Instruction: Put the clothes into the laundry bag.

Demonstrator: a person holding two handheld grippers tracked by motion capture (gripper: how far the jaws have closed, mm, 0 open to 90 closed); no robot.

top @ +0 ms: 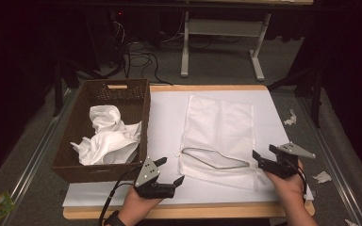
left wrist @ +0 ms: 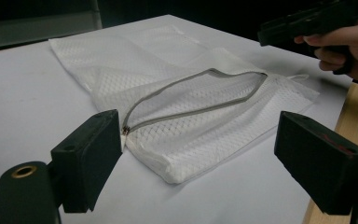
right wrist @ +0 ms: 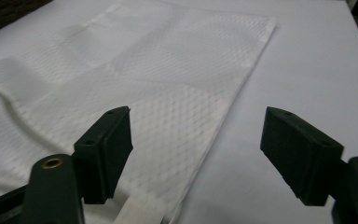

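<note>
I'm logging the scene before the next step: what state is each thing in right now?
Mesh laundry bag: lying flat on the table, zipper open.
White cloth: crumpled inside the basket.
Wicker basket: upright at the table's left.
Left gripper: open, holding nothing, near the bag's zipper end.
Right gripper: open, holding nothing, at the bag's right edge.

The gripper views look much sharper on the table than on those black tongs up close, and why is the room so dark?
High view: light falls on the white table and mesh bag; the floor behind stays dim. Left gripper view: the bag's zipper is crisp, the near tongs soft. Right gripper view: the near tongs blur, the weave is clearer.
</note>
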